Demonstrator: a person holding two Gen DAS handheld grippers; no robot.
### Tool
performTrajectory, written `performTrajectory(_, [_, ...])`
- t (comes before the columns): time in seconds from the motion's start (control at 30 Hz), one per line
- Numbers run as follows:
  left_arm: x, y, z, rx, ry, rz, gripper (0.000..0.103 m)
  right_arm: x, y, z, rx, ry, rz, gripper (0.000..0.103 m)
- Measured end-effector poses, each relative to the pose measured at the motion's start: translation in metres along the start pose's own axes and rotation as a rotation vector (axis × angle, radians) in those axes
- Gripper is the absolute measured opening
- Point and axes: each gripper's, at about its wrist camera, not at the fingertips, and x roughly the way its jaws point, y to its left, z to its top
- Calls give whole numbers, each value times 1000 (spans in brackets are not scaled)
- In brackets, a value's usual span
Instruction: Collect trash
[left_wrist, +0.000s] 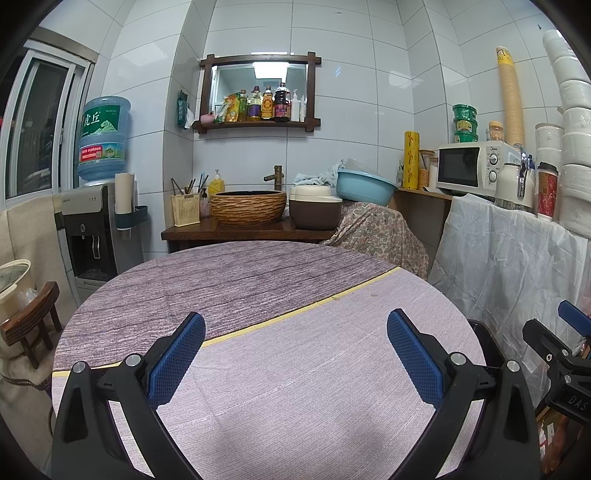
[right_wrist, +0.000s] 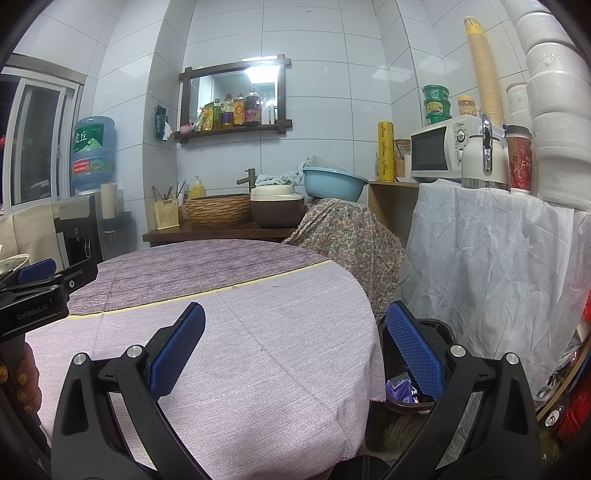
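I hold both grippers above the round table (left_wrist: 280, 369), and its cloth looks bare from both wrist views. The left gripper (left_wrist: 295, 354) has its jaws spread wide with nothing between them; the right gripper (right_wrist: 295, 354) is just as wide and empty. The only trash I can make out is a purple wrapper (right_wrist: 399, 391) already lying in the dark bin (right_wrist: 439, 328) beside the table's right edge, below my right jaws. I judge collecting is nearly or fully done. To finish well, I would sweep both cameras slowly across the cloth and the floor by the bin, checking for small scraps, and keep the jaws apart until something is centred between them.
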Motion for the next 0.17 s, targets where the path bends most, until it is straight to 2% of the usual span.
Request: performTrajectory(0.17, [1,1,-4,3,4,0,98,0,0,0,-1,1,1,97])
